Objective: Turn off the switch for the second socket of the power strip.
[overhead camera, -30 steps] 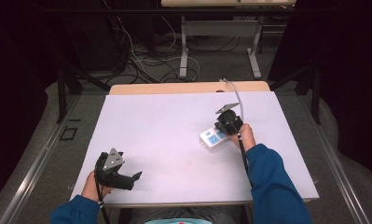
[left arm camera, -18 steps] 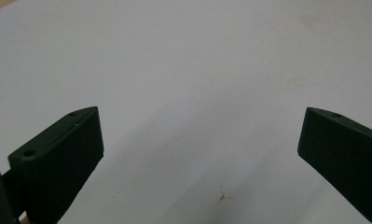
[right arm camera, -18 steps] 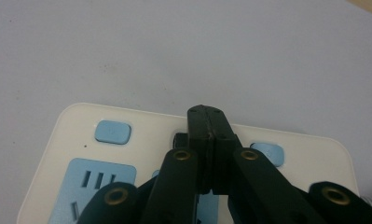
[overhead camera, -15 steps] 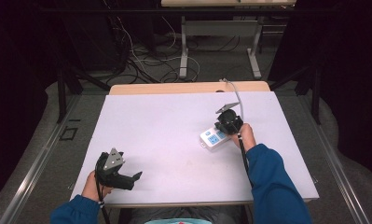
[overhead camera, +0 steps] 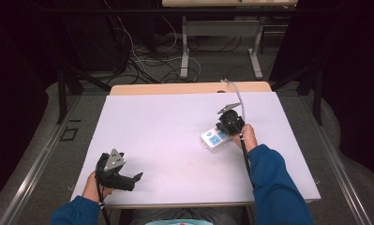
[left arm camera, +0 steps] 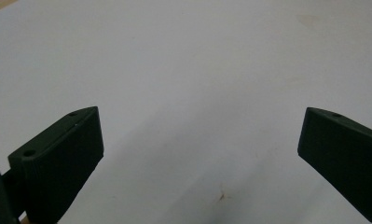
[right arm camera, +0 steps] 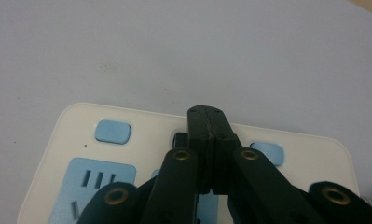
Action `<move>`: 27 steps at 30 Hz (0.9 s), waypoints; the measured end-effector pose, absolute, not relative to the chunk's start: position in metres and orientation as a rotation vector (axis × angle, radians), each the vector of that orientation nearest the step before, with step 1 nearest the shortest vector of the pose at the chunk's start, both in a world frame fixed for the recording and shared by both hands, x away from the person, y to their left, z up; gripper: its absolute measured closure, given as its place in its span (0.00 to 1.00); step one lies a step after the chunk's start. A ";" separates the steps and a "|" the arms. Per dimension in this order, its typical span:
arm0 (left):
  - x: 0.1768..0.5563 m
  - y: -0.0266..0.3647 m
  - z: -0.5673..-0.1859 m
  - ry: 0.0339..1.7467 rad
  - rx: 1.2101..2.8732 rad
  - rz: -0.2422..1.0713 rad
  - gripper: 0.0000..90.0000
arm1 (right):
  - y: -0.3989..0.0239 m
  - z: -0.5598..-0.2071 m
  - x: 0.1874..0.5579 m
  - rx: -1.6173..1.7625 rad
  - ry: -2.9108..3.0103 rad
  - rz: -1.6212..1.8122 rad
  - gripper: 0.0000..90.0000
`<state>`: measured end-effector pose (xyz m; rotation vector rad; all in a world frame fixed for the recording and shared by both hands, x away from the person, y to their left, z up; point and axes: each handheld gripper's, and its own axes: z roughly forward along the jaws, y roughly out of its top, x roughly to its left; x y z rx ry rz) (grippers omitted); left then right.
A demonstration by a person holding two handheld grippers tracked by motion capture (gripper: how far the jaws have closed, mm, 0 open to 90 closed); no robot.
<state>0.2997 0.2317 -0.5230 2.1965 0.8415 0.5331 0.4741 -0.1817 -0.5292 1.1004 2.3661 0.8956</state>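
Directly under right fingers (right arm camera: 207,140): power strip (right arm camera: 81,154)

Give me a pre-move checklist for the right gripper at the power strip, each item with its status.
1. Power strip lies flat on the table: ok.
2. Right gripper jaws pressed together over the middle of the strip, near its row of blue buttons: ok.
3. Tips actually touching a button: cannot tell.
4. Left gripper open, holding nothing, well away from the strip: ok.
5. Strip's cable trails to the far edge, beside the right gripper: ok.
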 end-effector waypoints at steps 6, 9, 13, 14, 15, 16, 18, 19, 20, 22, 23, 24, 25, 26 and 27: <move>0.300 0.231 -0.524 0.842 2.187 0.538 0.00 | -0.182 -0.529 0.474 1.070 2.377 0.890 1.00; 0.300 0.232 -0.523 0.842 2.193 0.534 0.00 | -0.182 -0.529 0.475 1.057 2.384 0.886 1.00; 0.300 0.232 -0.523 0.842 2.193 0.533 0.00 | -0.181 -0.529 0.474 1.065 2.367 0.892 1.00; 0.300 0.232 -0.524 0.841 2.189 0.537 0.00 | -0.181 -0.529 0.474 1.060 2.375 0.897 1.00; 0.300 0.232 -0.523 0.843 2.195 0.533 0.00 | -0.181 -0.528 0.474 1.066 2.381 0.875 1.00; 0.300 0.232 -0.523 0.843 2.196 0.532 0.00 | -0.181 -0.528 0.474 1.064 2.379 0.875 1.00; 0.300 0.232 -0.523 0.847 2.194 0.526 0.00 | -0.182 -0.529 0.474 1.054 2.382 0.893 1.00; 0.300 0.232 -0.523 0.842 2.196 0.533 0.00 | -0.181 -0.528 0.474 1.063 2.380 0.874 1.00; 0.300 0.232 -0.523 0.843 2.196 0.531 0.00 | -0.181 -0.528 0.474 1.054 2.379 0.863 1.00; 0.300 0.232 -0.523 0.842 2.196 0.533 0.00 | -0.182 -0.526 0.473 1.049 2.362 0.879 1.00; 0.300 0.232 -0.523 0.842 2.196 0.533 0.00 | -0.182 -0.524 0.473 1.057 2.373 0.879 1.00; 0.300 0.232 -0.523 0.843 2.196 0.532 0.00 | -0.182 -0.525 0.473 1.067 2.373 0.880 1.00; 0.300 0.232 -0.523 0.849 2.192 0.523 0.00 | -0.182 -0.525 0.473 1.068 2.372 0.873 1.00; 0.300 0.232 -0.523 0.841 2.197 0.534 0.00 | -0.183 -0.524 0.473 1.065 2.379 0.875 1.00; 0.300 0.232 -0.523 0.842 2.196 0.532 0.00 | -0.182 -0.525 0.473 1.073 2.375 0.873 1.00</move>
